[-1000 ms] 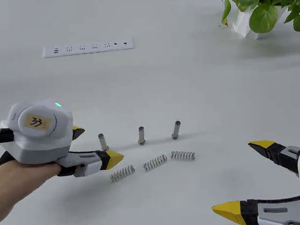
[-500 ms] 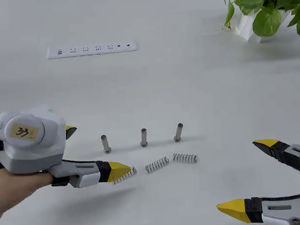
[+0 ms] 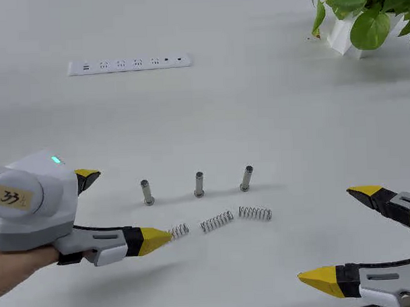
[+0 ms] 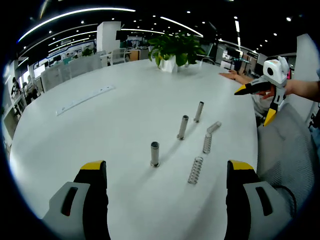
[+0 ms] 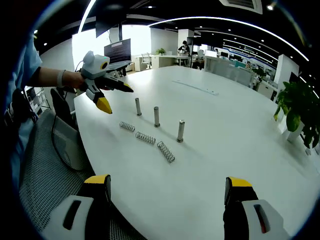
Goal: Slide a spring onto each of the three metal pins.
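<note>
**A:** which gripper's closer?

**B:** left gripper (image 3: 126, 205), jaws wide open. The left spring (image 3: 179, 230) lies flat on the surface (image 3: 257, 111) just in front of the left pin (image 3: 147, 192), by one jaw tip, lengthwise along the jaws. Right gripper (image 3: 332, 233), open too, is far right of that pin.

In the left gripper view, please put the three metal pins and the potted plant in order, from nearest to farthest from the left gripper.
1. Near pin: low in the view, between the open jaws.
2. Middle pin: next along the row, up and to the right.
3. Far pin: at the row's end.
4. Potted plant: at the table's far edge.
</note>
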`<state>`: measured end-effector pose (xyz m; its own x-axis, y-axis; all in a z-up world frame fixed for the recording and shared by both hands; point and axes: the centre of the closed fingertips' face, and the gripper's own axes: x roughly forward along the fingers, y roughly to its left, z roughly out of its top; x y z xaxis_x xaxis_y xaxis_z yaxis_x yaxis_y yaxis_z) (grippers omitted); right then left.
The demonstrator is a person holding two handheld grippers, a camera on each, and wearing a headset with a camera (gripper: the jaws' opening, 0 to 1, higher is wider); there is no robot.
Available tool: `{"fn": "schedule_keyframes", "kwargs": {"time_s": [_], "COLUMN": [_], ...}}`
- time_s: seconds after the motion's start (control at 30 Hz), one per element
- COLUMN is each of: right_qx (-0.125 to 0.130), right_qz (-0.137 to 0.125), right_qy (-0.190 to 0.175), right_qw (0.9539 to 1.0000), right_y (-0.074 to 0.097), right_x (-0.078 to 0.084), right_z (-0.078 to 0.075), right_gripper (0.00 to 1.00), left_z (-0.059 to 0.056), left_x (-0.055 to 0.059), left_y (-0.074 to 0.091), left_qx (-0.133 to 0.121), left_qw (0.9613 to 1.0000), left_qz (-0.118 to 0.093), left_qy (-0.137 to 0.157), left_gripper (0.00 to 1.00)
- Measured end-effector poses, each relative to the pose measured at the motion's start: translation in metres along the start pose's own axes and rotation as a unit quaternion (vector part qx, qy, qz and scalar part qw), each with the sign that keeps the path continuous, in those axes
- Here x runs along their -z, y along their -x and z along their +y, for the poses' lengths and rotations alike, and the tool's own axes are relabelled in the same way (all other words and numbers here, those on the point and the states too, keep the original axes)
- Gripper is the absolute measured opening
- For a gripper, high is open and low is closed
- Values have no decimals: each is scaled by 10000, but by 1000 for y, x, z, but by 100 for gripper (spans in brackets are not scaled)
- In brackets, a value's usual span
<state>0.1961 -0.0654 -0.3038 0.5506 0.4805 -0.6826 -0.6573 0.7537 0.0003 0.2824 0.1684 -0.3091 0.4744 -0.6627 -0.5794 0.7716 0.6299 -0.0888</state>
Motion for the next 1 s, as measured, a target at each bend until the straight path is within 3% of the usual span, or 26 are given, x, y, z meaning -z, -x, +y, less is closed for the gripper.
{"fn": "schedule_keyframes", "kwargs": {"time_s": [0.2,0.57,0.8,1.0], "right_qx": [-35,-61,-56,-64], "right_qz": [8,35,59,64], "right_qy": [31,63,46,41], "right_qw": [10000,10000,10000,10000], "right_y": [-2,-3,-2,-2], "right_x": [0,1,4,5], "right_z": [1,3,3,3], "right_gripper": [94,94,94,94], "left_z": [-8,-14,-23,-29], "left_x": [9,30,31,35], "left_y": [7,8,5,-1], "left_qx": [51,35,104,163], "left_qw": [9999,10000,9997,9992], "left_qz": [-54,-16,-191,-212], "left_qy": [-113,-42,-124,-288], "left_gripper": [95,84,73,61]}}
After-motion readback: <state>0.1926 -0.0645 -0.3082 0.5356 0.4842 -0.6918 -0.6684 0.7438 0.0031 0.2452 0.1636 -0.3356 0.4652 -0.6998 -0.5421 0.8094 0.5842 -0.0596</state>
